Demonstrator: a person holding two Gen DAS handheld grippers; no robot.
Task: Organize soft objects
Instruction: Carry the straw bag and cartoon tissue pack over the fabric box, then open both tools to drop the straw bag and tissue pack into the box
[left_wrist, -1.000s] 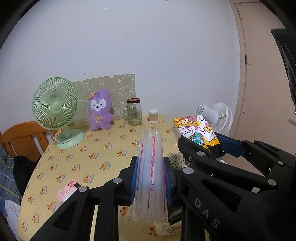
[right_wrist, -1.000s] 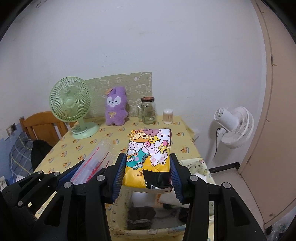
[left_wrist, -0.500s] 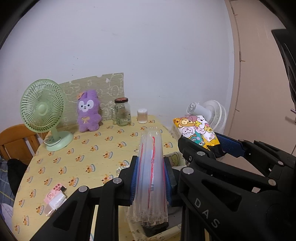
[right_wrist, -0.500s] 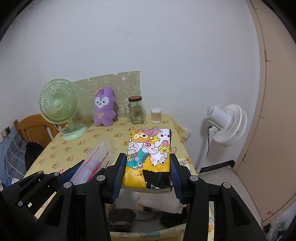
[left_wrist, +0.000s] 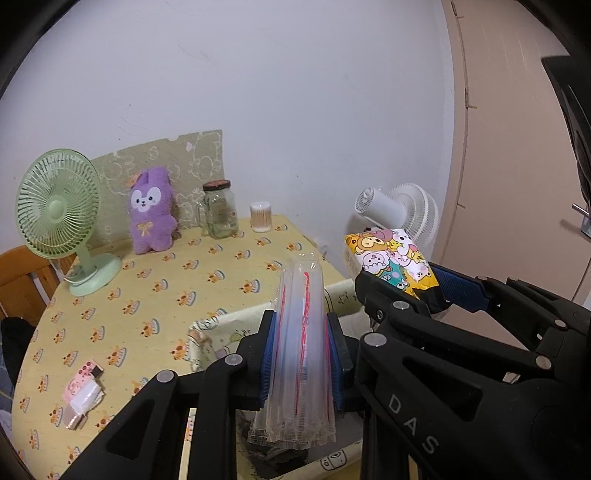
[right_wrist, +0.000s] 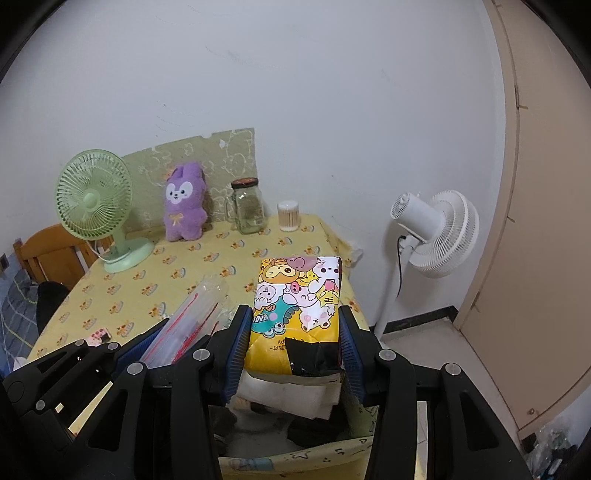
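My left gripper (left_wrist: 301, 347) is shut on a clear plastic pack with red lines (left_wrist: 302, 332) and holds it above a yellow fabric storage box (left_wrist: 210, 328). My right gripper (right_wrist: 295, 332) is shut on a yellow cartoon-print packet (right_wrist: 297, 306) over the same box (right_wrist: 295, 461), which holds dark and white soft items. The packet (left_wrist: 391, 262) and the right gripper show at right in the left wrist view. The clear pack (right_wrist: 188, 321) shows at left in the right wrist view.
On the yellow tablecloth (left_wrist: 147, 295) stand a green fan (left_wrist: 59, 218), a purple plush rabbit (left_wrist: 151, 216), a glass jar (left_wrist: 219, 210) and a cotton swab tub (left_wrist: 261, 217). A pink packet (left_wrist: 83, 395) lies near left. A white floor fan (right_wrist: 432, 232) stands right of the table.
Both grippers have pulled back and to the right with their loads. The table objects look farther away, and the fabric box now shows below both grippers.
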